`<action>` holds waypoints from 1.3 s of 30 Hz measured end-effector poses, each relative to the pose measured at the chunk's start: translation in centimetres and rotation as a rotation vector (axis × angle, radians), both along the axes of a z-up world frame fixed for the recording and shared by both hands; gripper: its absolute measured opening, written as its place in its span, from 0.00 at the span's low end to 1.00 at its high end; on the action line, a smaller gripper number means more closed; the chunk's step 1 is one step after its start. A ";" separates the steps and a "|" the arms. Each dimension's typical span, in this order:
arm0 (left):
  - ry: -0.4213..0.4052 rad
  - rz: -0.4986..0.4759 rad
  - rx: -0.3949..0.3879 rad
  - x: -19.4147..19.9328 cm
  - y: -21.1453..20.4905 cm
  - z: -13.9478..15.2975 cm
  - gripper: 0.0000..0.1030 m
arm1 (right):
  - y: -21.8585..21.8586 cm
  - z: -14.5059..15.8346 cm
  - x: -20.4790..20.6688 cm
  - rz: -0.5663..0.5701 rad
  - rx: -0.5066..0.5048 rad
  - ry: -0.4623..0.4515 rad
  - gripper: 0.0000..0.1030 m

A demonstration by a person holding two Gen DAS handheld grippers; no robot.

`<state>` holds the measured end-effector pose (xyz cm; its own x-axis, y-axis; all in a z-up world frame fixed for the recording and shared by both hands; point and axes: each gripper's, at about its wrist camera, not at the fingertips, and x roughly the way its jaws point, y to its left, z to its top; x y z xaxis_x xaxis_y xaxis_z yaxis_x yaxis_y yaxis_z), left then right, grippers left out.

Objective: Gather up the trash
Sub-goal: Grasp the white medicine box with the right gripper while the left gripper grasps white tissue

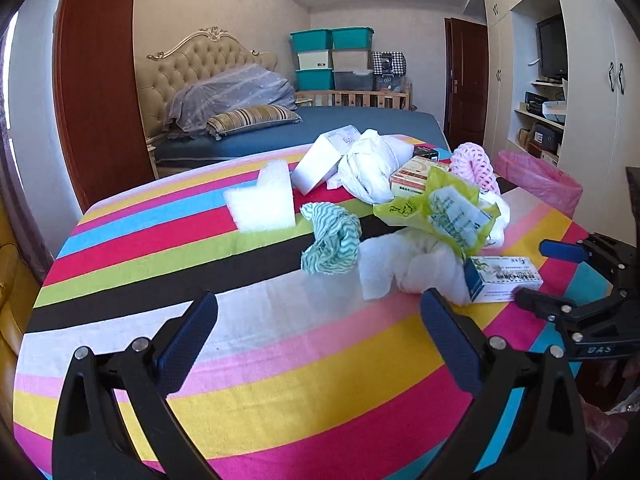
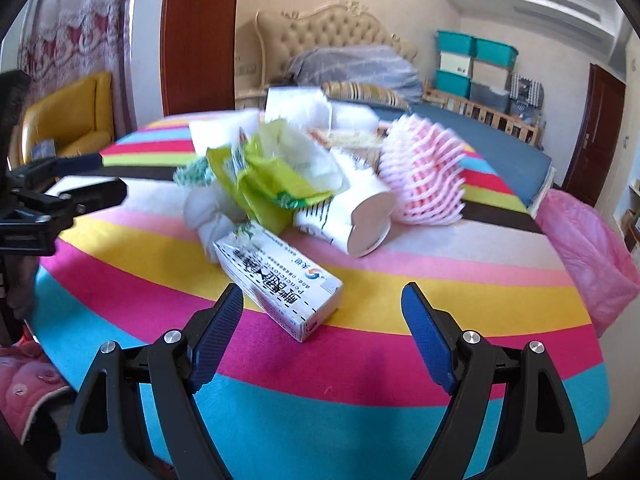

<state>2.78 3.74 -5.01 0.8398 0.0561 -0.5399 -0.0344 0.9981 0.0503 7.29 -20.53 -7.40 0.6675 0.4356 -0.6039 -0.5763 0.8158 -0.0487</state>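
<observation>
While nearly all the trash sits heaped on the striped tablecloth [image 1: 280, 340], nothing shows as collected yet, so the task looks barely begun. The left gripper [image 1: 320, 336] stands wide and empty over bare cloth near the teal rag [image 1: 332, 240] and crumpled white tissue [image 1: 404, 268]. The right gripper [image 2: 322, 328] is also spread wide, empty, with the medicine box [image 2: 280, 284] lying just beyond its fingers. The pink-lined bin [image 2: 588, 248] waits at the table's right edge; its contents are hidden. The pink foam net [image 2: 420, 176], paper cup [image 2: 360, 220] and green wrapper [image 2: 272, 176] all remain.
</observation>
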 end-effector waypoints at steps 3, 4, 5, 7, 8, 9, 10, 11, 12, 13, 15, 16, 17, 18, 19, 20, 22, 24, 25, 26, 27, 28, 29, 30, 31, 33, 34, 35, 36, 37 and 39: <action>0.003 -0.011 0.004 0.2 -0.4 -0.1 0.95 | 1.1 -0.3 1.1 0.015 -0.021 0.043 0.75; 0.006 -0.014 0.003 0.3 -0.5 -0.1 0.95 | 1.7 -0.3 1.4 0.031 -0.031 0.054 0.75; 0.010 -0.015 0.002 0.4 -0.6 -0.2 0.95 | 2.2 -0.3 1.5 0.042 -0.042 0.054 0.75; 0.012 -0.016 0.001 0.4 -0.6 -0.3 0.95 | 3.2 -0.3 1.3 0.073 -0.065 0.037 0.67; 0.013 -0.015 0.001 0.4 -0.6 -0.3 0.95 | 3.5 -0.3 1.0 0.091 -0.068 0.028 0.56; 0.014 -0.014 0.001 0.4 -0.6 -0.3 0.95 | 3.7 -0.2 0.7 0.110 -0.071 0.018 0.56; 0.015 -0.014 0.002 0.4 -0.6 -0.4 0.95 | 3.8 -0.3 0.5 0.114 -0.076 0.008 0.54; 0.017 -0.015 0.004 0.4 -0.6 -0.4 0.95 | 3.8 -0.3 0.2 0.114 -0.077 -0.001 0.51; 0.019 -0.019 0.006 0.5 -0.8 -0.4 0.95 | 3.6 -0.3 0.0 0.114 -0.073 -0.006 0.49; 0.021 -0.024 0.008 0.6 -1.0 -0.4 0.95 | 3.2 -0.2 -0.4 0.114 -0.059 -0.014 0.46; 0.026 -0.041 0.010 0.9 -1.5 -0.5 0.95 | 2.5 -0.2 -0.9 0.107 -0.044 -0.024 0.43; 0.032 -0.052 0.005 1.1 -1.7 -0.5 0.95 | 1.9 -0.1 -1.2 0.099 -0.031 -0.030 0.42; 0.039 -0.067 -0.006 1.5 -2.1 -0.4 0.95 | 1.4 -0.1 -1.5 0.094 -0.022 -0.033 0.41; 0.043 -0.077 -0.012 1.7 -2.3 -0.4 0.95 | 1.1 0.0 -1.7 0.089 -0.014 -0.035 0.41; 0.052 -0.090 -0.018 2.1 -2.6 -0.4 0.95 | 0.5 0.1 -1.8 0.080 -0.004 -0.039 0.40; 0.061 -0.099 -0.021 2.5 -3.0 -0.5 0.95 | 0.2 0.1 -1.9 0.074 0.004 -0.042 0.40; 0.080 -0.126 -0.027 3.4 -4.0 -0.7 0.95 | -0.5 0.2 -2.0 0.060 0.022 -0.044 0.39; 0.104 -0.141 -0.042 4.4 -4.7 -1.1 0.87 | -1.1 0.2 -1.9 0.046 0.036 -0.041 0.39; 0.125 -0.152 -0.052 4.9 -5.0 -1.4 0.84 | -1.4 0.1 -1.8 0.042 0.041 -0.038 0.39; 0.143 -0.165 -0.061 5.4 -5.3 -1.6 0.78 | -1.5 0.1 -1.8 0.041 0.044 -0.034 0.39; 0.162 -0.176 -0.067 5.8 -5.7 -1.8 0.76 | -1.7 0.1 -1.7 0.037 0.047 -0.035 0.39; 0.178 -0.181 -0.070 6.2 -6.0 -2.0 0.75 | -1.8 0.1 -1.8 0.033 0.050 -0.037 0.39; 0.186 -0.183 -0.074 6.5 -6.2 -2.1 0.72 | -2.1 0.1 -1.8 0.032 0.058 -0.035 0.39; 0.196 -0.184 -0.083 6.8 -6.4 -2.2 0.70 | -2.4 0.1 -1.8 0.031 0.064 -0.033 0.39; 0.203 -0.183 -0.091 7.1 -6.5 -2.3 0.70 | -2.6 0.1 -1.8 0.028 0.069 -0.032 0.40; 0.213 -0.183 -0.105 7.6 -6.8 -2.4 0.69 | -2.7 0.1 -1.7 0.029 0.075 -0.029 0.40; 0.218 -0.185 -0.108 7.7 -6.9 -2.5 0.67 | -2.7 0.1 -1.7 0.030 0.075 -0.029 0.40; 0.223 -0.188 -0.110 7.9 -7.0 -2.5 0.63 | -2.7 0.0 -1.7 0.030 0.074 -0.030 0.40; 0.231 -0.190 -0.114 8.1 -7.1 -2.6 0.59 | -2.6 -0.1 -1.8 0.032 0.074 -0.029 0.40; 0.233 -0.190 -0.116 8.1 -7.1 -2.8 0.54 | -2.6 -0.1 -1.8 0.034 0.074 -0.030 0.40; 0.235 -0.178 -0.111 8.1 -7.0 -2.9 0.38 | -2.6 -0.1 -1.9 0.035 0.074 -0.031 0.40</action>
